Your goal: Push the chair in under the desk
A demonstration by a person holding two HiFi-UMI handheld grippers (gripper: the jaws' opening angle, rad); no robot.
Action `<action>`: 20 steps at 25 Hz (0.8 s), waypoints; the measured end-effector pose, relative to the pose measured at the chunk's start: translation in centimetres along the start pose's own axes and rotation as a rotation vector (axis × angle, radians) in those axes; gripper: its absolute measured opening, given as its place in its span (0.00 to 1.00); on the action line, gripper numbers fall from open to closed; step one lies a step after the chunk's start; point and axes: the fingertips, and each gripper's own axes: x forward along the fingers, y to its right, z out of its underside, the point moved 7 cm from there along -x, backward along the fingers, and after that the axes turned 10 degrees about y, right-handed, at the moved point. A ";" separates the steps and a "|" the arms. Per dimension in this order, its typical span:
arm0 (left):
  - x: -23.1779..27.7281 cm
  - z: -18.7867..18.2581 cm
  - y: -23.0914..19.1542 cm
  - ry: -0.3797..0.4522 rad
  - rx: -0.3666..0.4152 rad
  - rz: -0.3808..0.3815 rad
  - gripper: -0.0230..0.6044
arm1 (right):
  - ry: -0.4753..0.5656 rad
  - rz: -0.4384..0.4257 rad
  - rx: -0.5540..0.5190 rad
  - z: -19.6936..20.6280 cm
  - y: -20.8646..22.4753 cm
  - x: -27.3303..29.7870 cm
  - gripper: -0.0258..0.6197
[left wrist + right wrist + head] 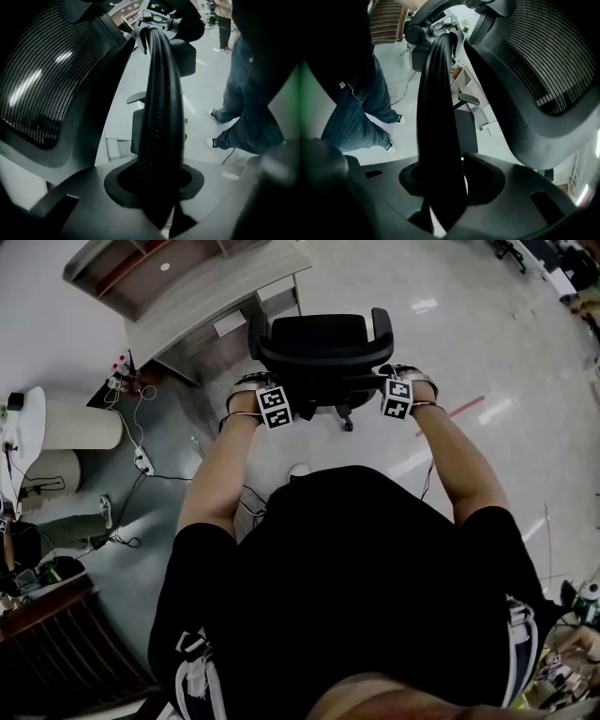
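- One chair (319, 352) stands on the pale floor (487, 352), its seat turned toward the one desk (211, 296). It is close to the desk's near end, and the seat is not under the top.
- The chair has two armrests (382, 326), one on each side, and one mesh back (33, 79).
- The two grippers are both at the chair's back, one at each end of its black top bar (161, 93).
- The left gripper (158, 190) is closed on the bar, which fills the gap between its jaws and runs off toward the other gripper.
- The right gripper (440, 187) is clamped on the same bar in the same way.
- There are two marker cubes (275, 407), one per gripper, just behind the chair back.
- Two legs in jeans (243, 108) and two dark shoes show beside the chair in the gripper views.
- Two white cylinders (80, 425) sit at the far left, well apart from the chair.
- One power strip (142, 462) lies on the floor with cables around it.
- One red line (459, 415) marks the floor to the chair's right.
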 end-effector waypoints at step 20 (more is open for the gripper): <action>-4.9 11.0 4.1 -0.090 -0.159 -0.070 0.21 | 0.087 -0.070 -0.181 -11.7 1.0 4.7 0.25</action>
